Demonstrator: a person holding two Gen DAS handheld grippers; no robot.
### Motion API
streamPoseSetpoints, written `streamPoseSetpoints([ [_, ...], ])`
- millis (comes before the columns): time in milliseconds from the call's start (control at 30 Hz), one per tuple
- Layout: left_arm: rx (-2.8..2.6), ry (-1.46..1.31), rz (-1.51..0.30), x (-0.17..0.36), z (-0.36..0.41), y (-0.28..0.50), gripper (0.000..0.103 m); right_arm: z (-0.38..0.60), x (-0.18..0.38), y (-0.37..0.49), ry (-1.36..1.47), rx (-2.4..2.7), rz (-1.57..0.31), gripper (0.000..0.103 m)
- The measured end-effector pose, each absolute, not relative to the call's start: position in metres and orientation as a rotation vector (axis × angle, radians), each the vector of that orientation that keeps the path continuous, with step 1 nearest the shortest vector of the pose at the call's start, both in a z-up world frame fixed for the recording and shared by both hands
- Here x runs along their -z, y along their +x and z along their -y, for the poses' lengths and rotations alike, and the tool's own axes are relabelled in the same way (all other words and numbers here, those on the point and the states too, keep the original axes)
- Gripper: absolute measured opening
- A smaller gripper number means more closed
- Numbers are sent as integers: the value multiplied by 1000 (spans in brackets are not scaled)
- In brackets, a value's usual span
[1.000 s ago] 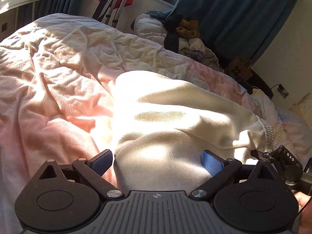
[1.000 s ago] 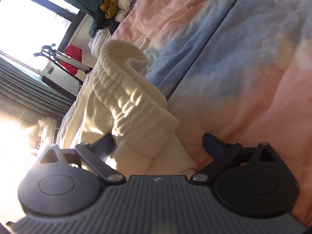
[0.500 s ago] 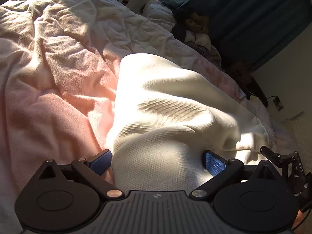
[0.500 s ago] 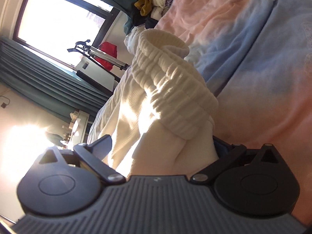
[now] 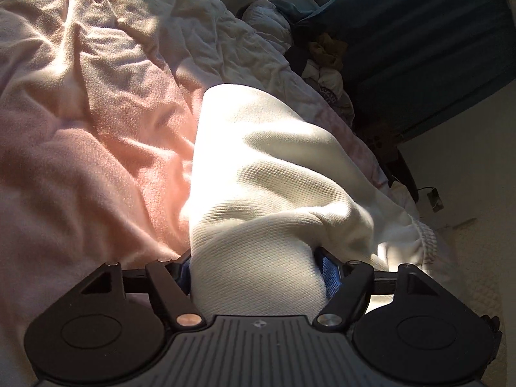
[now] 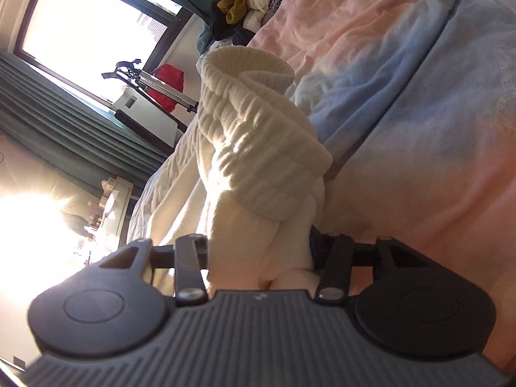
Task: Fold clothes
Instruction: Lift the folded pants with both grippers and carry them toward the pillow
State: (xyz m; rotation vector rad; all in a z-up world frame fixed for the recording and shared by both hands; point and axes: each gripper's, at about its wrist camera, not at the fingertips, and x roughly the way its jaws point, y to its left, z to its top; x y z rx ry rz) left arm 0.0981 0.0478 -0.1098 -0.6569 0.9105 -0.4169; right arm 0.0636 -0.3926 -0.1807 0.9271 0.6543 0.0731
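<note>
The bed's pink and blue blanket (image 5: 96,148) fills most of both views, rumpled and sunlit, with a heap of unfolded clothes (image 6: 254,0) at its far end below the teal curtain (image 5: 435,48). On the blanket lies the cream knit garment (image 5: 267,167), thick and ribbed; its body stretches away toward the far side while its near edge is gathered up into both tools. The left gripper (image 5: 258,277) has its jaws closed to a narrow gap around a bunched fold of the plain knit, and the right gripper (image 6: 261,258) pinches a thick wad just below the ribbed elastic band (image 6: 258,135), which stands in a loop above it.

The likely trouble is uneven hold: each bite takes several layers, so a lower layer could slip free when the edge is carried over, leaving a crooked fold. The blanket lies just beside the left jaw and could be snagged along with the knit. Hard sun glare washes out the left of the right wrist view, hiding the cloth edge there
</note>
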Motion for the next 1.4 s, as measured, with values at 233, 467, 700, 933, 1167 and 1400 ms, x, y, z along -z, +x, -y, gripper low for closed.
streamPoseSetpoints([
  [233, 443, -763, -868, 89, -58, 79, 44, 391, 149, 36, 990, -141, -562, 36],
  [467, 558, -829, -833, 42, -30, 46, 42, 420, 100, -20, 1035, -163, -441, 35],
  [700, 735, -799, -794, -11, 69, 12, 42, 493, 50, -97, 1033, -104, -269, 35],
  [933, 945, -766, -823, -36, 218, -18, 43, 588, 22, -192, 1020, 41, -105, 35],
  [1167, 1152, -733, -916, -29, 390, -63, 43, 687, 33, -296, 1038, 228, 70, 35],
  [1400, 1289, -697, -1063, 26, 541, -116, 42, 758, 82, -385, 1063, 429, 196, 35],
])
